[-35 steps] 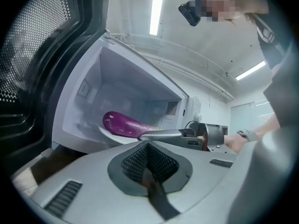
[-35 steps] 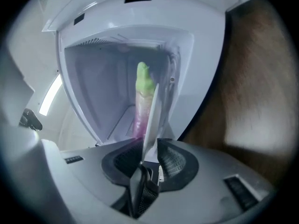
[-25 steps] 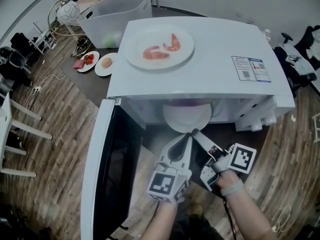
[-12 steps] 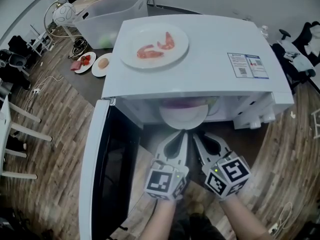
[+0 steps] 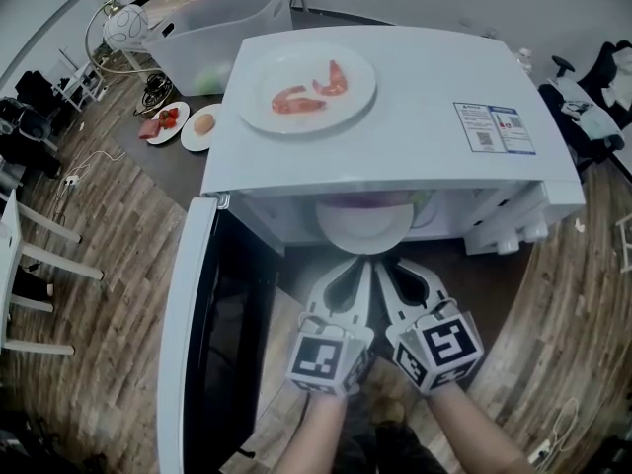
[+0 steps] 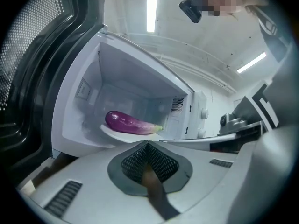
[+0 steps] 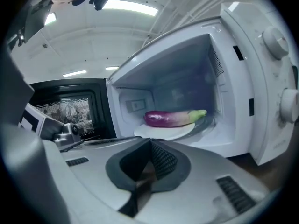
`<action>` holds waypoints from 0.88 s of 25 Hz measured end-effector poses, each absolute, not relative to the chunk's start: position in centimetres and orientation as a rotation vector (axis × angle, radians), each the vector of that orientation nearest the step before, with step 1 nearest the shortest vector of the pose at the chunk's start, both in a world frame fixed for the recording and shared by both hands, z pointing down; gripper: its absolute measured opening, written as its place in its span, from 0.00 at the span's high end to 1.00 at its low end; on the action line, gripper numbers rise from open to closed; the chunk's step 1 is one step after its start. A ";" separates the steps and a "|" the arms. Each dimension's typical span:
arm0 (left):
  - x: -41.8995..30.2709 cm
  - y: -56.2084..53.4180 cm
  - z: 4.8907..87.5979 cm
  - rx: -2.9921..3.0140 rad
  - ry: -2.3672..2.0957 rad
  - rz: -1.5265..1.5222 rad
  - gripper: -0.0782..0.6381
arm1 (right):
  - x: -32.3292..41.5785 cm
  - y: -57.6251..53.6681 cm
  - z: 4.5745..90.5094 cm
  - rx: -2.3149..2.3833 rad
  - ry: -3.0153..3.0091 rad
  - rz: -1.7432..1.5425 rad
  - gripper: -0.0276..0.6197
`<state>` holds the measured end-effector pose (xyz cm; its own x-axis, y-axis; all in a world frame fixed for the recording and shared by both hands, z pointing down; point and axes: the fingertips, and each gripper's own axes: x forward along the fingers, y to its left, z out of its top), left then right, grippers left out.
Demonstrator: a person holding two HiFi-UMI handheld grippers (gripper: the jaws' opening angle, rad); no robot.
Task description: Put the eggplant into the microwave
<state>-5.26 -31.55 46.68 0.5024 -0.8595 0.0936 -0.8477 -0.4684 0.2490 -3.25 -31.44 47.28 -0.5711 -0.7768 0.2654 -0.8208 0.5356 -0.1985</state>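
Note:
A purple eggplant [image 6: 131,123] [image 7: 172,118] with a green stem end lies on a white plate [image 7: 163,132] [image 5: 365,227] inside the open white microwave [image 5: 395,117]. The plate's front edge pokes out of the cavity in the head view. My left gripper [image 5: 361,267] and right gripper [image 5: 385,267] sit side by side just in front of the cavity, both shut and holding nothing. Their jaws point at the plate but stay short of it.
The microwave door [image 5: 202,334] hangs open at the left. On top of the microwave rests a plate with shrimp [image 5: 306,89]. Behind stand a clear plastic bin [image 5: 212,28] and two small plates of food [image 5: 188,124]. Control knobs [image 7: 280,69] are on the right.
The right gripper rolled upright, shut its jaws and drew in beside the left gripper. The left gripper stayed put.

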 end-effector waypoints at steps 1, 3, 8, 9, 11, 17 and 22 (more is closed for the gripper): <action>-5.3 -31.6 46.7 2.485 -1.445 -0.064 0.89 | -3.3 -31.5 47.3 1.375 -2.623 0.457 0.96; -5.3 -31.8 46.7 2.481 -1.446 -0.058 0.89 | -3.3 -31.8 47.3 1.379 -2.621 0.462 0.96; -5.5 -32.3 47.0 2.467 -1.444 -0.048 0.89 | -3.4 -32.4 47.5 1.390 -2.615 0.478 0.96; -5.6 -32.4 47.3 2.469 -1.445 -0.039 0.89 | -3.4 -32.5 47.5 1.391 -2.614 0.481 0.96; -5.8 -32.6 47.6 2.469 -1.445 -0.026 0.89 | -3.5 -32.7 47.5 1.393 -2.613 0.488 0.96; -6.3 -33.4 47.5 2.451 -1.447 -0.030 0.89 | -3.8 -33.5 47.6 1.397 -2.610 0.502 0.96; -6.4 -34.1 47.4 2.429 -1.431 -0.043 0.89 | -3.8 -34.1 47.7 1.404 -2.608 0.511 0.96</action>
<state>-6.37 -34.08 47.44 0.4978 -0.8567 0.1349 -0.8470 -0.4468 0.2879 -3.82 -34.09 47.71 -0.5565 -0.7838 0.2757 -0.8298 0.5082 -0.2304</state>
